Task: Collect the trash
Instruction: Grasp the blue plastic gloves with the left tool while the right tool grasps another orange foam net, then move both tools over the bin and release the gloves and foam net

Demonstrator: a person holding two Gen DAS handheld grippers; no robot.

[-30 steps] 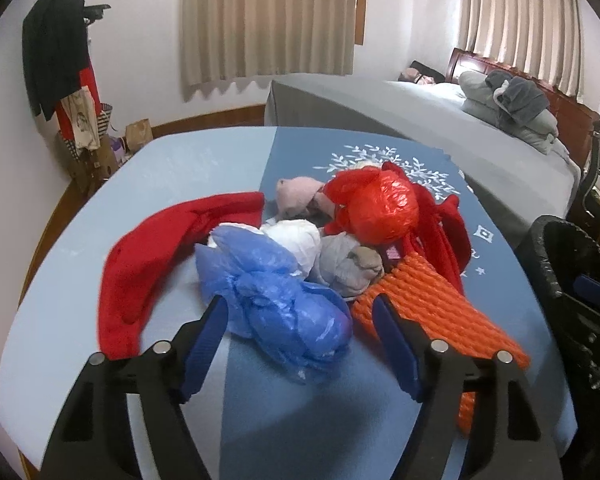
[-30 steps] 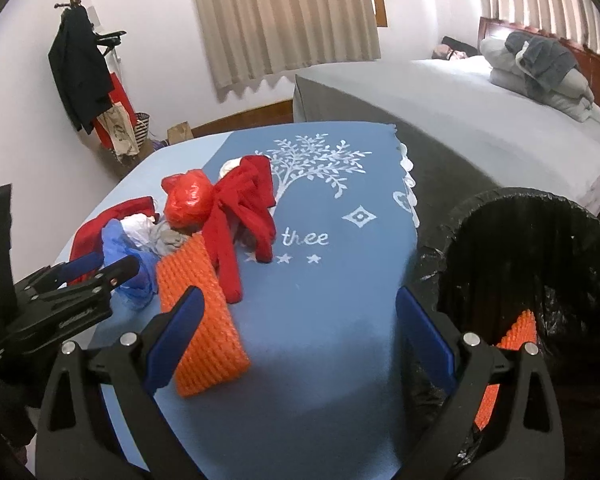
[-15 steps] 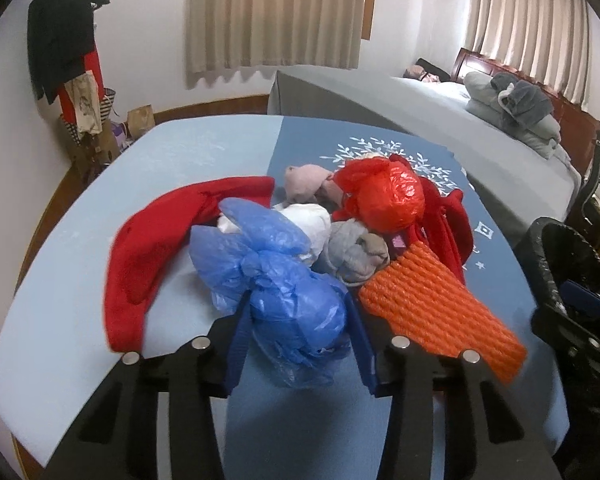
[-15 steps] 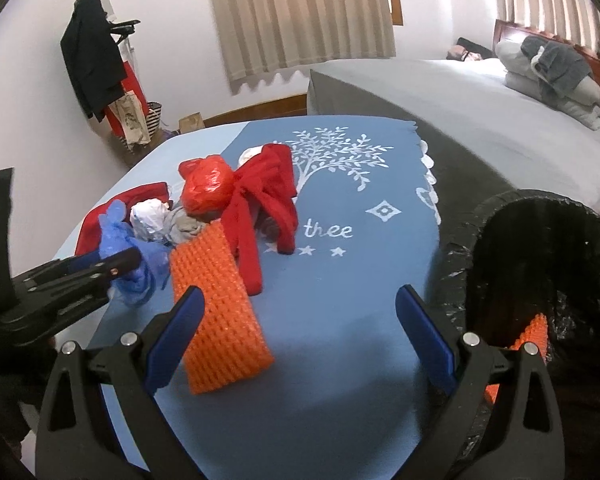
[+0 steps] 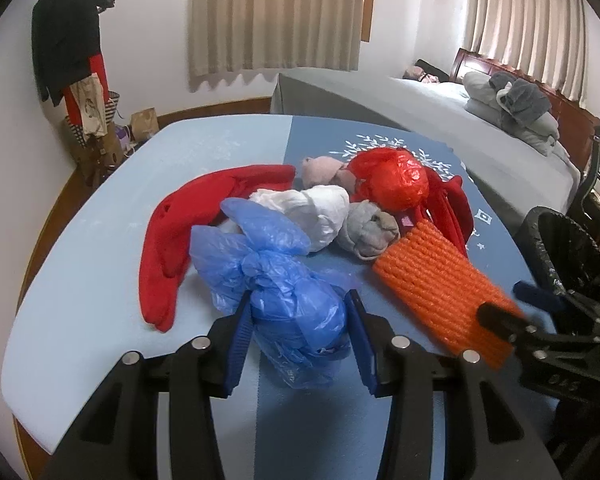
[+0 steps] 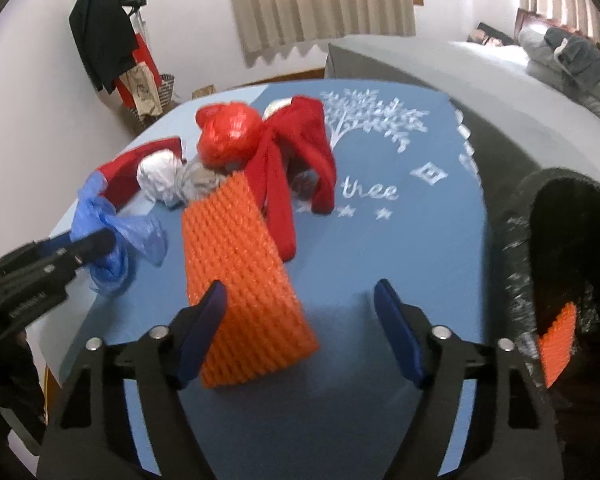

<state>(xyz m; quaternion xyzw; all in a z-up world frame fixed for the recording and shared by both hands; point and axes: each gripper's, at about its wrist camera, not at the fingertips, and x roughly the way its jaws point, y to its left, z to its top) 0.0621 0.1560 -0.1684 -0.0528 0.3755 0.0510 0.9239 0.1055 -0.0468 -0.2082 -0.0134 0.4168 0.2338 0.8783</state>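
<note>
The tabletop (image 5: 100, 240), covered in blue cloth, carries nearly all the trash in one heap near its middle. Beside its right edge stands the black-lined trash bin (image 6: 516, 248), and one orange foam net piece (image 6: 556, 344) shows inside it, so the collecting looks barely begun.

On the heap, the largest pieces are the red cloth (image 5: 188, 232) on the left and a second red cloth strip (image 6: 300, 152) draped toward the tree print. The orange foam net (image 6: 240, 272) lies flat at the near side of the heap. Behind it sit the red plastic bag (image 5: 396, 180), a white crumpled bag (image 5: 316, 212), a grey wad (image 5: 368, 228) and a pinkish wad (image 5: 320, 170).

The blue plastic bag (image 5: 284, 296) is the item in hand: the left claw (image 5: 298, 332) is pinched on its near end, though the bag seems to rest on the tabletop. The right claw (image 6: 300, 328) is spread wide, holding nothing, with its left finger at the foam net's near end.
</note>
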